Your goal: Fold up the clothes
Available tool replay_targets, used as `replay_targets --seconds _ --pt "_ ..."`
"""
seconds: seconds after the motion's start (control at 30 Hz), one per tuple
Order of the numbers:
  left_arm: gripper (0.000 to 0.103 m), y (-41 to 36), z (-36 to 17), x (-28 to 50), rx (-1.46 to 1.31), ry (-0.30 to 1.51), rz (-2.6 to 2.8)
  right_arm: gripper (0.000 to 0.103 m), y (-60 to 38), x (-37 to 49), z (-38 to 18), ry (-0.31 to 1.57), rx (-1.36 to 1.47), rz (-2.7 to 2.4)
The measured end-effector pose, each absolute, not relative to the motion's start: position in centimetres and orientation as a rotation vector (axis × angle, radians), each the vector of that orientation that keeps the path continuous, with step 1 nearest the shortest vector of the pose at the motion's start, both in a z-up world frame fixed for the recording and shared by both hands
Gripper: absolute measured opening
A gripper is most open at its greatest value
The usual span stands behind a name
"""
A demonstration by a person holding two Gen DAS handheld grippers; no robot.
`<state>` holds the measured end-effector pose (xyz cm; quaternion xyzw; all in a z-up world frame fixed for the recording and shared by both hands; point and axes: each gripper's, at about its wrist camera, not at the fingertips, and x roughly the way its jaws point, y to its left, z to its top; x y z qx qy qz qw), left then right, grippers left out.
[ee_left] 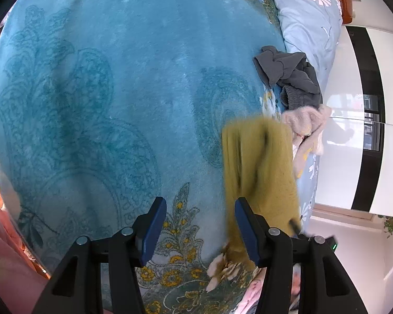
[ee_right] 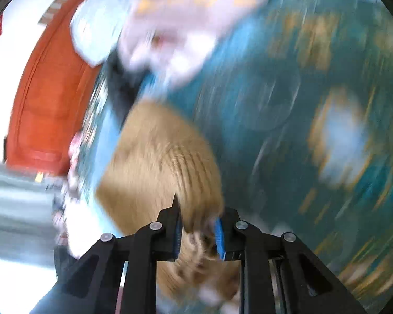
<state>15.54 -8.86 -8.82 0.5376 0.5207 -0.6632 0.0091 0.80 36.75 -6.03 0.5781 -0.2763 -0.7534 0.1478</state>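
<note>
A mustard-yellow knitted garment (ee_left: 259,167) hangs lifted above the teal blanket (ee_left: 118,91) at the lower right of the left wrist view, smeared by motion. My left gripper (ee_left: 200,229) is open with only blanket showing between its blue pads; the garment hangs just behind its right finger (ee_left: 246,230). In the blurred right wrist view the same garment (ee_right: 157,162) looks tan, and my right gripper (ee_right: 199,229) is shut on a bunched fold of it. The cloth spreads up and left from the jaws.
A crumpled dark grey garment (ee_left: 288,76) and a fluffy pale pink one (ee_left: 306,125) lie at the bed's right edge. A pale blue flowered pillow (ee_left: 309,13) lies at the top right. An orange wooden headboard (ee_right: 52,91) borders the bed. White floor lies beyond the edge.
</note>
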Motion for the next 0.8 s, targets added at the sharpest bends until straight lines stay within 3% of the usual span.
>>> replay_targets --seconds 0.17,0.27,0.4,0.53,0.63,0.7,0.8 --pt "0.059 -8.4 -7.8 14.7 1.656 1.625 -2.131 0.022 38.4 -3.3 -5.3 -0.718 1.746 -2.278" --pt "0.059 -7.9 -6.5 13.8 1.634 1.656 -2.183 0.033 38.9 -2.7 -5.2 -0.720 1.749 -2.317" --pt "0.059 -6.6 -3.3 11.6 1.623 1.608 -2.324 0.037 41.2 -0.2 -3.4 -0.827 1.705 -2.356" --pt "0.059 -4.8 0.3 8.8 1.647 1.437 -2.480 0.038 43.2 3.4 -0.5 -0.805 1.646 -2.408" --pt "0.059 -3.6 1.6 6.9 1.678 1.433 -2.485 0.041 44.7 7.2 1.9 -0.776 1.596 -2.444" --pt "0.059 -2.9 2.2 5.6 1.700 1.446 -2.460 0.051 45.4 9.6 3.3 -0.766 1.564 -2.466" --pt "0.059 -1.6 2.5 3.2 1.736 1.524 -2.387 0.051 46.4 13.1 5.1 -0.751 1.520 -2.486"
